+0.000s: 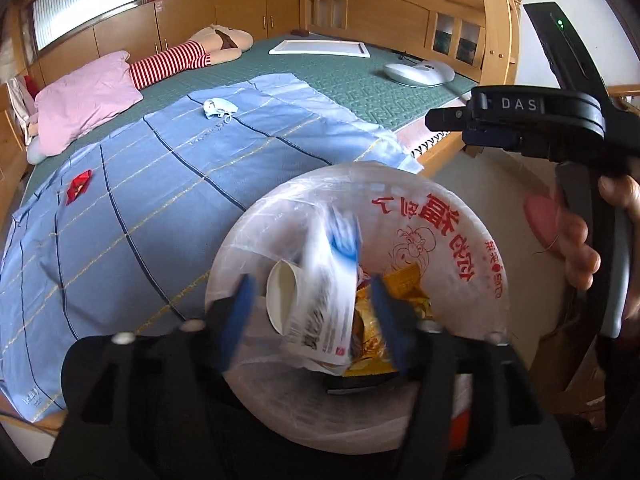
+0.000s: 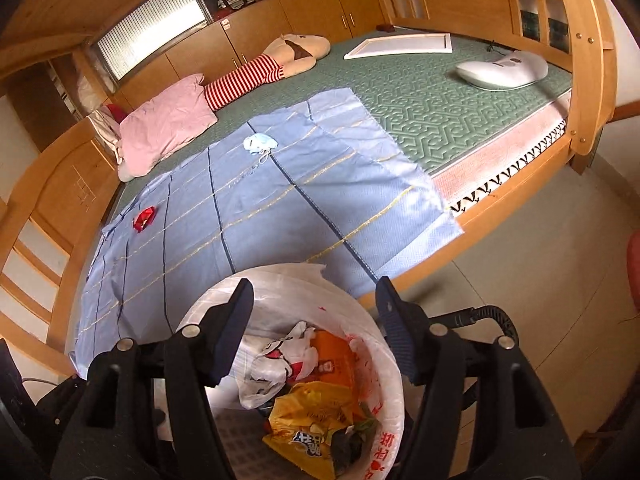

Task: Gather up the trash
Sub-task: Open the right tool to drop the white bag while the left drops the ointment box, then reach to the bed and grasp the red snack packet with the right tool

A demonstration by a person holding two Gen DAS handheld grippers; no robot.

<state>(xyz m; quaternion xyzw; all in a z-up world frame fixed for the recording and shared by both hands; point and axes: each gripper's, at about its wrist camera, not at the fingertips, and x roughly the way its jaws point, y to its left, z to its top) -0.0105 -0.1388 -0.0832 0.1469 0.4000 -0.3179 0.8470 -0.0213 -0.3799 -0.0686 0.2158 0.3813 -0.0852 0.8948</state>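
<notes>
A bin lined with a white plastic bag (image 1: 440,216) with red print stands by the bed; it also shows in the right wrist view (image 2: 384,360). My left gripper (image 1: 310,308) is open above it, and a blurred white-and-blue wrapper (image 1: 324,280) is between the fingers, apart from them, over a white cup (image 1: 282,292) and yellow snack bags (image 1: 404,292). My right gripper (image 2: 314,320) is open and empty above the bin. A blue face mask (image 2: 259,143) and a red wrapper (image 2: 144,218) lie on the blue sheet (image 2: 256,208).
The wooden bed frame (image 2: 580,80) surrounds a green mattress (image 2: 440,108) with a pink pillow (image 2: 168,124), a striped plush toy (image 2: 256,74), a white frame (image 2: 400,46) and a white device (image 2: 504,68). Tiled floor (image 2: 520,264) lies to the right.
</notes>
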